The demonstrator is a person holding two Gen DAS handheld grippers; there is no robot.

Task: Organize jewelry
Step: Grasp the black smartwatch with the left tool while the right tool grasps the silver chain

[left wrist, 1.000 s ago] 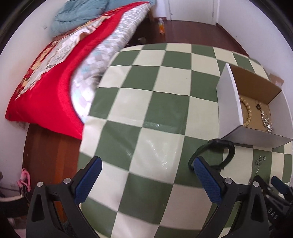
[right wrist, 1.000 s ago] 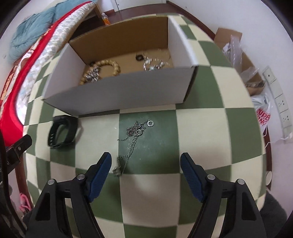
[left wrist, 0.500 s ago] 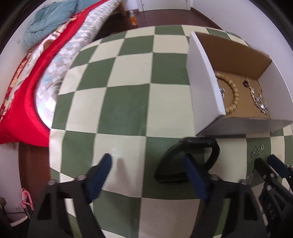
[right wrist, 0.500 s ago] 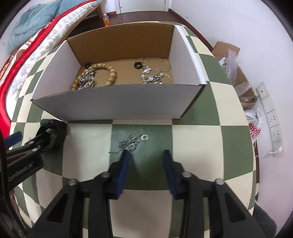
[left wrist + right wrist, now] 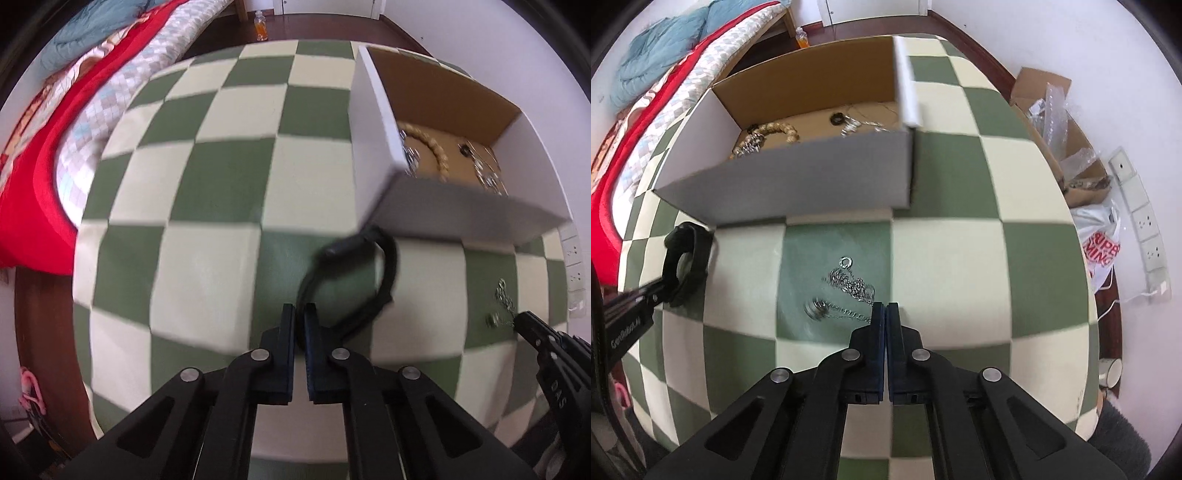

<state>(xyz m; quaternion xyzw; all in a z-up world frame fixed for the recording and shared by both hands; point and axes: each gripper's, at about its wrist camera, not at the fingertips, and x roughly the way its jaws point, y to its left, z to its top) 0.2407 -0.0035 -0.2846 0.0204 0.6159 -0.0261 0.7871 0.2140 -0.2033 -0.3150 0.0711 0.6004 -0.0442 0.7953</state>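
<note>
On the green-and-cream checked table a black wristband (image 5: 386,266) lies just in front of an open cardboard box (image 5: 373,155). My left gripper (image 5: 300,321) is shut on the band's near strap. In the right wrist view, a silver chain (image 5: 849,284) with a small ring lies bunched on a green square, and my right gripper (image 5: 886,310) is shut on its near end. The band (image 5: 689,254) shows at the left there, by the box (image 5: 798,192). Inside the box lie a wooden bead bracelet (image 5: 779,129) and silver pieces (image 5: 857,125).
A bed with a red cover (image 5: 33,173) runs along the table's left side. On the floor to the right are a cardboard carton of plastic wrap (image 5: 1056,122), a white bag (image 5: 1100,240) and a power strip (image 5: 1145,229). An orange bottle (image 5: 261,26) stands beyond the table.
Both grippers came forward and closed from wide open: the left onto the black wristband, the right onto the silver chain. The chain has shifted and the band has tipped.
</note>
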